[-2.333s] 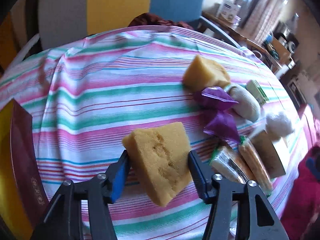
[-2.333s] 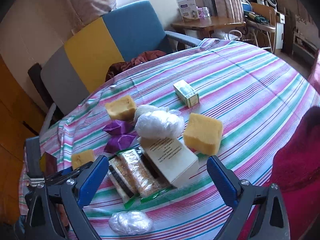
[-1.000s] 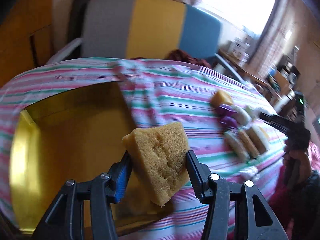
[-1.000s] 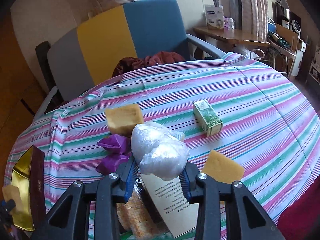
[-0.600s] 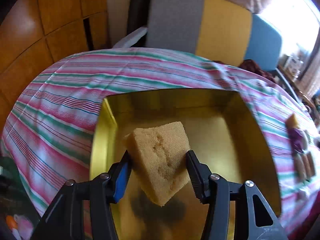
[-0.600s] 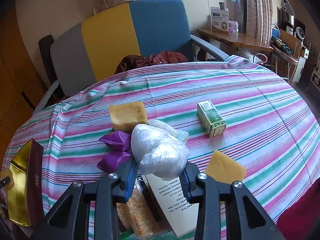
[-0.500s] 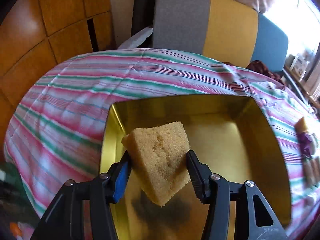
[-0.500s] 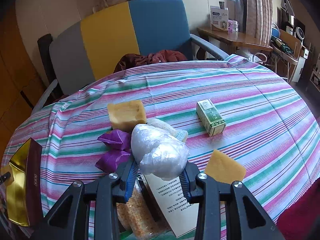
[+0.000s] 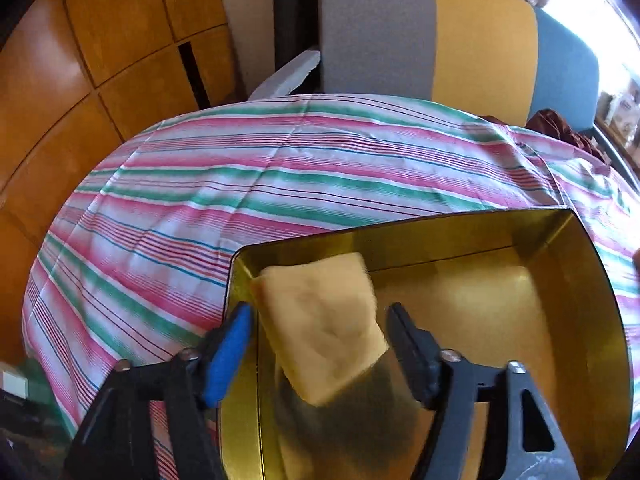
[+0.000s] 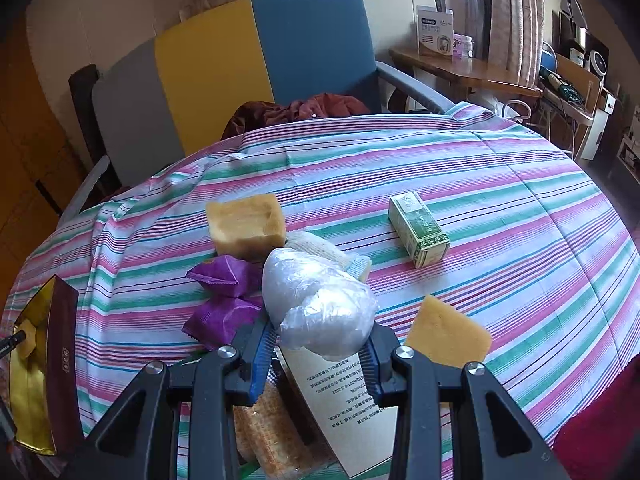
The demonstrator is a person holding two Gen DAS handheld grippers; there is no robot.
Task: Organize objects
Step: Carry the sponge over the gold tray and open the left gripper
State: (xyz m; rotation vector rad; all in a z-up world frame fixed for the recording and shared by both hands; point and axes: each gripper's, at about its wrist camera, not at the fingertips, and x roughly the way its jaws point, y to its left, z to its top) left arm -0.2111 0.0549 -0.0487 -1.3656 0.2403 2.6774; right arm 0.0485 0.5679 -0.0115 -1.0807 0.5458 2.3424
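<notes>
My left gripper (image 9: 318, 330) is open over the near left corner of a gold box (image 9: 576, 280). A yellow sponge (image 9: 320, 320) sits loose between its fingers, blurred, free of both pads. My right gripper (image 10: 318, 350) is shut on a clear plastic-wrapped white bundle (image 10: 316, 306) and holds it above the pile on the striped tablecloth (image 10: 500, 200). The gold box with its maroon side (image 10: 60, 360) shows at the far left of the right wrist view, with the sponge (image 10: 28, 338) inside it.
On the cloth lie a second yellow sponge (image 10: 246, 224), a third sponge (image 10: 446, 338), purple packets (image 10: 224, 296), a green box (image 10: 418, 230), a white printed box (image 10: 344, 396) and cracker packs (image 10: 268, 432). A grey, yellow and blue chair (image 10: 240, 68) stands behind the table.
My left gripper has opened and let go of the yellow sponge, which drops into the gold box. My right gripper still holds the wrapped bundle, barely moved.
</notes>
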